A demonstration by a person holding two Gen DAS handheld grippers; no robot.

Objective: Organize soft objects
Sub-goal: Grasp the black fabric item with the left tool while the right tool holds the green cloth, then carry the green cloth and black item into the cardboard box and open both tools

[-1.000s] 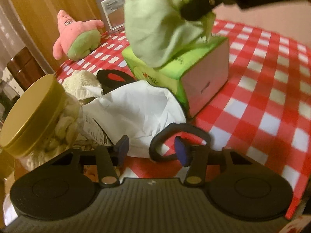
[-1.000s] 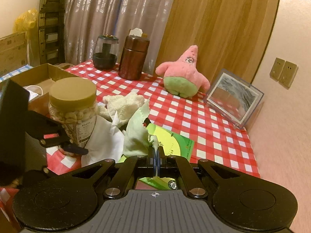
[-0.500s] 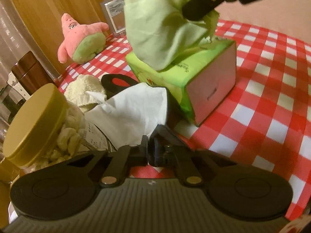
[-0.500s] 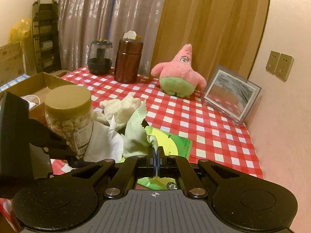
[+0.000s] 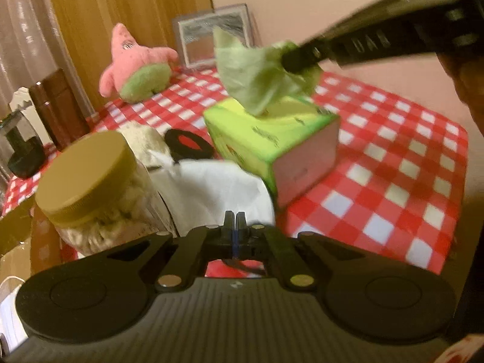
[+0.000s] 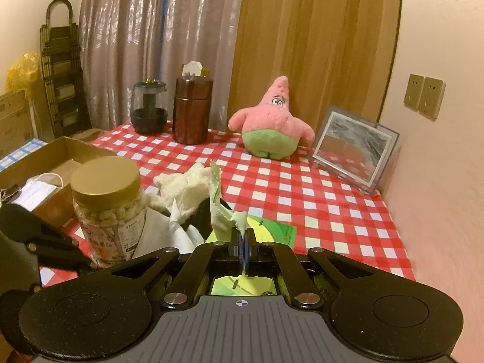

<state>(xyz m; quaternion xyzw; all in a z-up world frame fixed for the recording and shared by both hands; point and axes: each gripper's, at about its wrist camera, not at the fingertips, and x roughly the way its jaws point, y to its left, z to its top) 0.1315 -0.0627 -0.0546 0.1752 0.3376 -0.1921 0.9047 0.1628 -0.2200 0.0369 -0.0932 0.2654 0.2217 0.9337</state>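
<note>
My right gripper (image 6: 242, 237) is shut on a pale green tissue (image 6: 222, 211) and holds it up above the green tissue box (image 5: 272, 139); the tissue (image 5: 257, 75) still runs down into the box's top. My left gripper (image 5: 232, 219) is shut with nothing visibly between its tips, just in front of a white tissue (image 5: 217, 190) lying on the red checked table (image 5: 393, 157). A cream fluffy cloth (image 6: 184, 187) lies behind it. A pink and green star plush (image 6: 272, 124) sits at the back.
A gold-lidded jar of nuts (image 6: 107, 205) stands left of the tissues. A black ring-shaped object (image 5: 187, 145) lies by the box. A brown canister (image 6: 192, 109), a dark glass jar (image 6: 148, 107), a picture frame (image 6: 354, 148) and a cardboard box (image 6: 54, 157) stand around.
My left gripper went from open to shut and drew back a little from the white tissue. My right gripper lifted the green tissue higher above the box.
</note>
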